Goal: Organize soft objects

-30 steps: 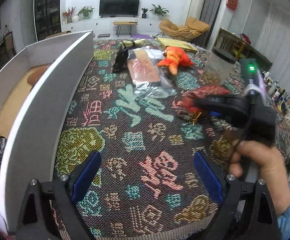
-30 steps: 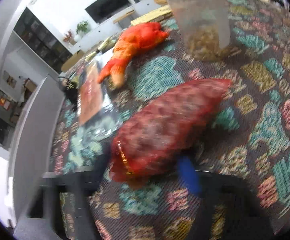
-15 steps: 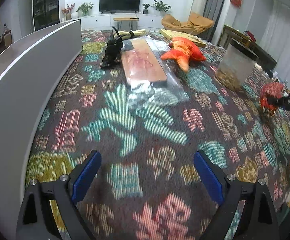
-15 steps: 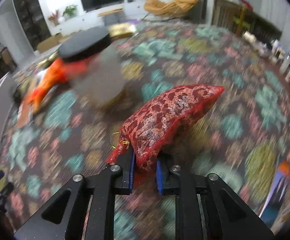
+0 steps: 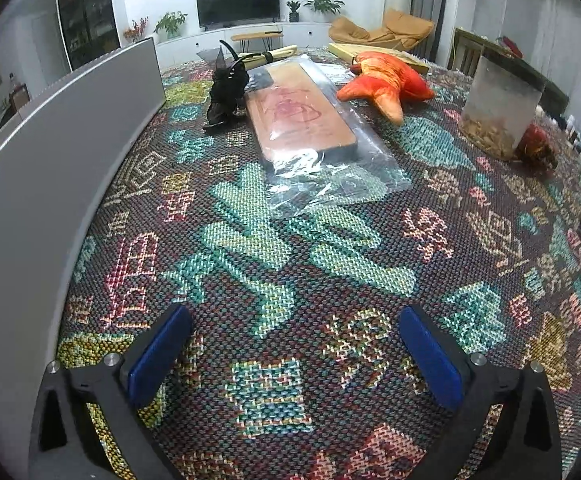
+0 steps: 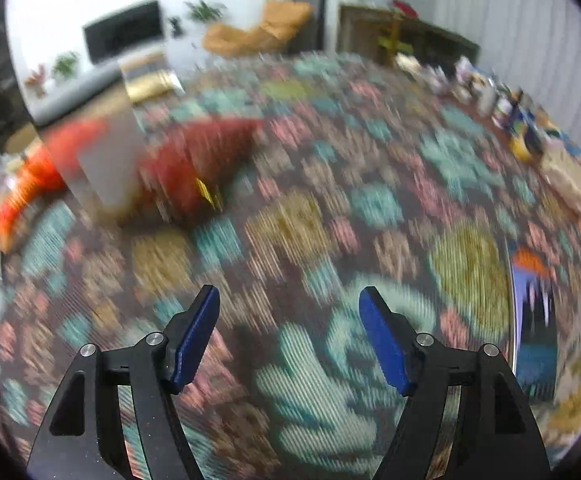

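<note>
both grippers, left (image 5: 290, 344) and right (image 6: 288, 320), spread wide and empty over the patterned cloth (image 5: 330, 248); the red pouch (image 5: 536, 146) lies beside the clear jar (image 5: 498, 114), so the step looks between pickups, the next probably the orange plush (image 5: 386, 84).

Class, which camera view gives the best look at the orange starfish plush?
The left wrist view: the orange starfish plush lies sharp and unobstructed on the patterned cloth. The right wrist view shows only a motion-blurred orange smear at its left edge.
</note>
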